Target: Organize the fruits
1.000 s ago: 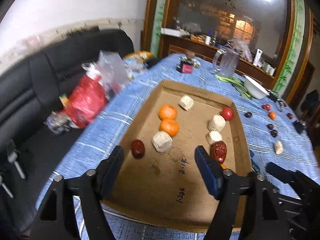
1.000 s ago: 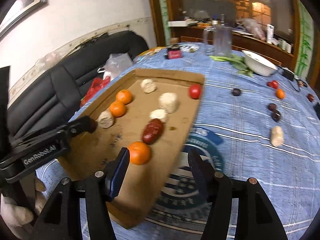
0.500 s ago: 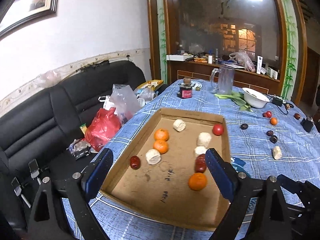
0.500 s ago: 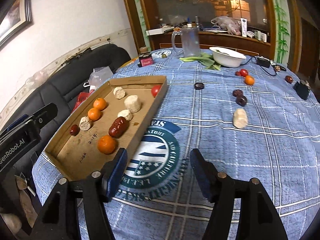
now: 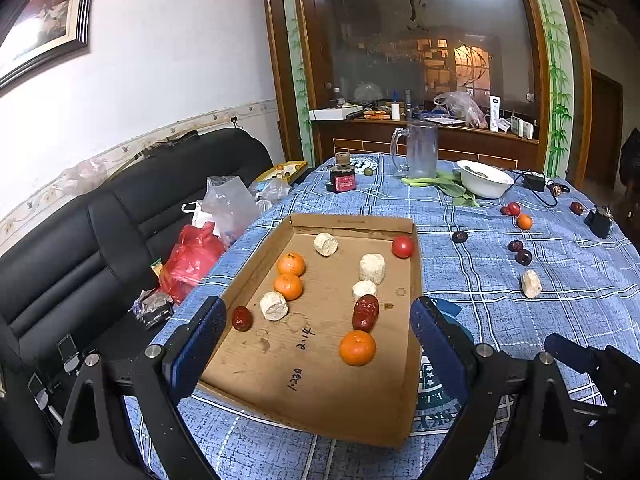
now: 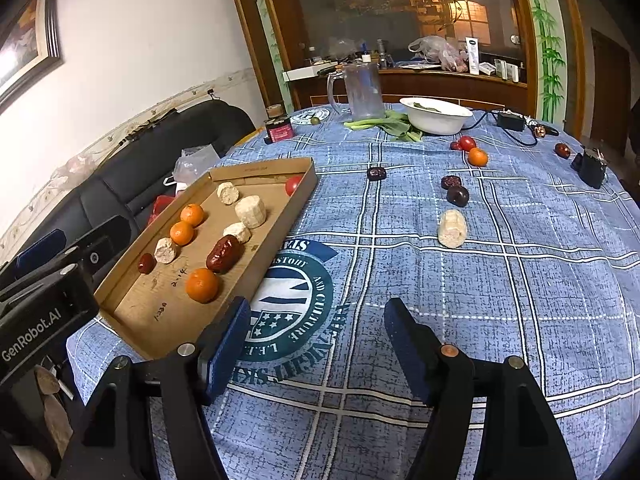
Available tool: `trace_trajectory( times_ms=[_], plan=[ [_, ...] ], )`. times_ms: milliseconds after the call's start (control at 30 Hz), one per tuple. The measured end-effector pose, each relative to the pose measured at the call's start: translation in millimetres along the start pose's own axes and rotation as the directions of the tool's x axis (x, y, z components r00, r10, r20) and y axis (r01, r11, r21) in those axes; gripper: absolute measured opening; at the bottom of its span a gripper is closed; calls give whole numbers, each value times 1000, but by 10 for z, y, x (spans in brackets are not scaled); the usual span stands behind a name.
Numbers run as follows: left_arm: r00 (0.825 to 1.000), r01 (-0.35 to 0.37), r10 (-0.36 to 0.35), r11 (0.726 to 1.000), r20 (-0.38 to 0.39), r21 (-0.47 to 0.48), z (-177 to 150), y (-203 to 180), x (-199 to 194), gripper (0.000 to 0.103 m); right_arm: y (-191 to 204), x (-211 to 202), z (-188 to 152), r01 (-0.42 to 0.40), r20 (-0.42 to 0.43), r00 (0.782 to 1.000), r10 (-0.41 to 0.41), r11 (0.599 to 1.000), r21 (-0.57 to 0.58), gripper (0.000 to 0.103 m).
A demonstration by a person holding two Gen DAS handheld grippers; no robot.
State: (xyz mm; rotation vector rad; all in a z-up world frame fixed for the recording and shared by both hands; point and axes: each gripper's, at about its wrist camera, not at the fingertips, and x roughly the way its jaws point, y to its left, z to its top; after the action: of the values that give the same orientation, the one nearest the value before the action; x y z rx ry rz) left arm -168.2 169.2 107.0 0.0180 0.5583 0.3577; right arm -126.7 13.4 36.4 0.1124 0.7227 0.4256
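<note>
Both pairs of fingers stand wide apart and hold nothing: the left gripper hangs above the near end of the cardboard tray, and the right gripper hangs over the blue checked cloth of the desk, just right of the tray's near corner, above a round printed emblem. Inside the tray, along its left side, lie a small dark red date, a pale cut chunk, two oranges one behind the other, and another pale chunk near the far wall. Along its right side lie a larger orange nearest the camera, a long red date touching it or nearly so, two more pale chunks behind that, and a red tomato in the far right corner. Loose on the cloth to the right of the tray are a pale chunk, two dark dates close together, another dark date nearer the tray, and a small orange just beside a red tomato. Farther back stand a white bowl, green stalks, a clear glass mug and a small red-labelled jar. A black sofa with plastic bags runs along the desk's left side.
</note>
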Motion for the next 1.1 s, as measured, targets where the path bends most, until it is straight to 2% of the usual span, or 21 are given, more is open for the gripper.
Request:
trace_trajectory(
  times_ms=[333,467,600,667,767,1100],
  plan=[
    [998,-23,25,999,50,-41,-31,68,-63,93,61,2,-28,5,2,1000,-5,1000,-24,74],
    [988,-99,109,991,113,-93,-47,143,-197,103,105,0,-41,7,8,1000,-7,999,-43,75],
    [966,-156,180,978,184,-139,-124,200,-289,103,160,-2,-52,7,15,1000,-6,998,-68,75],
    [974,-142,162,981,158,-129,-128,204,-246,103,203,1,-60,11,19,1000,-9,997,-82,77],
    [993,-73,84,989,84,-132,-125,231,-130,103,251,1,-74,17,23,1000,-15,995,-101,77],
    [999,-38,40,991,11,-126,-205,257,55,103,331,100,-42,25,7,1000,-24,994,-111,83]
  ],
)
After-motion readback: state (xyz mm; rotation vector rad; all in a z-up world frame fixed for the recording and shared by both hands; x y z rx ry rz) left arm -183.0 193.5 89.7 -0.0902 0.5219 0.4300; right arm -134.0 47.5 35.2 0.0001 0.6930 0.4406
